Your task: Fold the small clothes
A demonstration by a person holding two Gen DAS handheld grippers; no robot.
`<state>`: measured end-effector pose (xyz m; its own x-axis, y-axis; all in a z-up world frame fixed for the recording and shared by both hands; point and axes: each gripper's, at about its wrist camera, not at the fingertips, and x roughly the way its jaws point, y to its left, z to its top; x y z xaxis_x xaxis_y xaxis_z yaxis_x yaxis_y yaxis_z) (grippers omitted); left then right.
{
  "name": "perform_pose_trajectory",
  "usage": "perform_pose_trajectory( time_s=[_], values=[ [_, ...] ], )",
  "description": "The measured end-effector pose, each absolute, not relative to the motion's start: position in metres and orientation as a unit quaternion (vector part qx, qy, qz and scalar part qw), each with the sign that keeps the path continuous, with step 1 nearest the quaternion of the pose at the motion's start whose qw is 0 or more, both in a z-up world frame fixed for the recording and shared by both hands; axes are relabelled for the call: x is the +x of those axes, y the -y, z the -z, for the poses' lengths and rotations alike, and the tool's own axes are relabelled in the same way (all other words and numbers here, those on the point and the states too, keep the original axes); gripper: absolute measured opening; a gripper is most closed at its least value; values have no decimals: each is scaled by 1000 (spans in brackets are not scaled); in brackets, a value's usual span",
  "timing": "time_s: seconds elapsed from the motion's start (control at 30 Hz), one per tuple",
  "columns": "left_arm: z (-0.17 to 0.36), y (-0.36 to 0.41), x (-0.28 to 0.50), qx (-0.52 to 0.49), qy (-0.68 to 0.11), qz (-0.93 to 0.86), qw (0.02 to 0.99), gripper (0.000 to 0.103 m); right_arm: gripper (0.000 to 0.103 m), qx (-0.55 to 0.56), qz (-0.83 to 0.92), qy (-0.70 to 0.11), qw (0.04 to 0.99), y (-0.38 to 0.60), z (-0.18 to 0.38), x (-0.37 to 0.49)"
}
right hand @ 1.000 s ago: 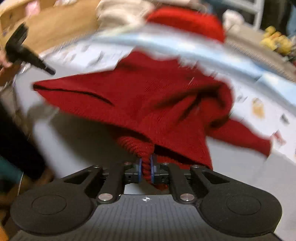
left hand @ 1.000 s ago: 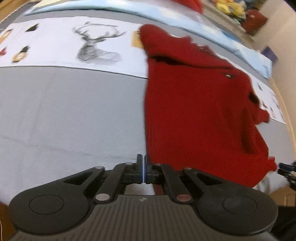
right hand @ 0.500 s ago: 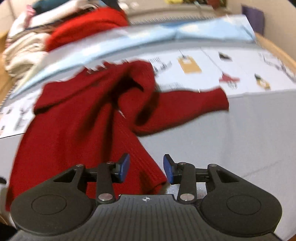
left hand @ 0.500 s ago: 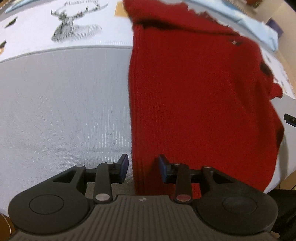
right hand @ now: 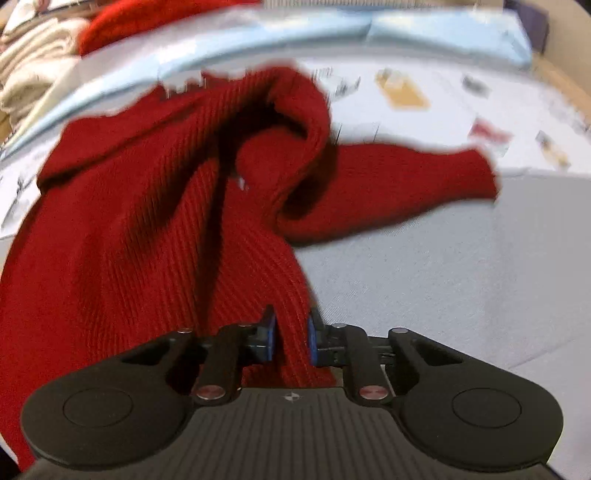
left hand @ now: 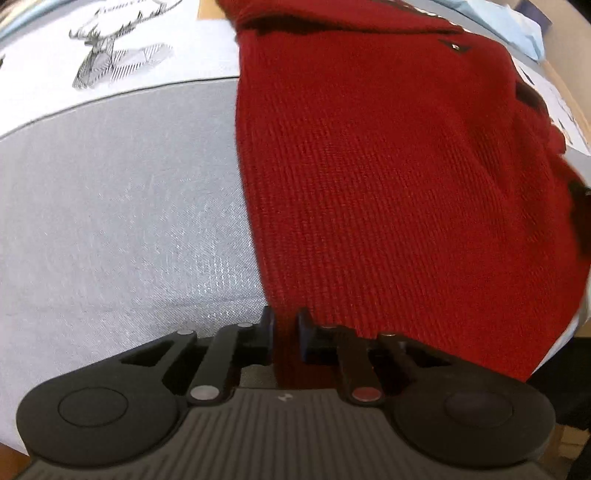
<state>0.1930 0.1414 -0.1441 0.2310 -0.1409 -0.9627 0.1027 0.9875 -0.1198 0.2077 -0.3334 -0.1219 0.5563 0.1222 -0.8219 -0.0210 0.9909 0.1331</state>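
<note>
A small red knit sweater point(left hand: 388, 166) lies on a grey cloth surface point(left hand: 110, 221), its body fairly flat in the left wrist view. My left gripper point(left hand: 283, 332) has its jaws narrowed around the sweater's near left hem corner. In the right wrist view the sweater point(right hand: 129, 221) is rumpled, with a bunched fold in the middle and one sleeve point(right hand: 406, 181) stretched out to the right. My right gripper point(right hand: 290, 339) has its jaws narrowed around the near right hem edge. Both pairs of fingers keep a gap filled with fabric.
A white printed cloth with a deer drawing point(left hand: 114, 55) lies beyond the grey surface. A light blue fabric strip point(right hand: 332, 33) runs along the back. A pile of cream and red clothes point(right hand: 33, 59) sits at the far left. A wooden edge point(right hand: 565, 85) borders the right.
One second ago both grippers were shut, the right one on the hem. Both then opened, moved onto the hem, and have now narrowed around it.
</note>
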Motion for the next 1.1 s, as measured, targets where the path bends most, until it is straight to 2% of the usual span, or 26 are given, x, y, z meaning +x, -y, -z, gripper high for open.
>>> perform_pose_trajectory(
  time_s=[0.17, 0.37, 0.43, 0.5, 0.63, 0.73, 0.77, 0.8, 0.87, 0.97, 1.1],
  values=[
    [122, -151, 180, -12, -589, 79, 804, 9, 15, 69, 5, -467, 881, 368, 92, 161],
    [124, -166, 161, 62, -616, 49, 784, 9, 15, -9, -85, -593, 801, 338, 123, 113],
    [125, -169, 159, 56, -626, 59, 775, 10, 17, -29, -119, -596, 794, 323, 128, 107],
    [122, -169, 158, 53, -625, 64, 776, 11, 25, -38, -106, -578, 809, 319, 126, 106],
    [125, -167, 160, 63, -640, 64, 763, 12, 33, -13, -71, -558, 827, 324, 124, 114],
    [137, -160, 161, 88, -652, 68, 750, 12, 33, -6, -62, -573, 817, 324, 137, 118],
    [140, -157, 162, 102, -654, 71, 746, 11, 29, -17, -69, -580, 811, 320, 142, 117],
    [141, -154, 162, 115, -654, 77, 744, 11, 20, -35, -80, -580, 810, 316, 142, 118],
    [141, -150, 161, 125, -655, 79, 741, 11, 18, -43, -91, -581, 807, 316, 143, 122],
    [132, -150, 168, 120, -645, 61, 752, 12, 17, 46, -76, -582, 808, 339, 135, 128],
    [100, -147, 176, 86, -589, 39, 803, 14, 18, 176, -20, -482, 858, 388, 108, 134]
  ],
)
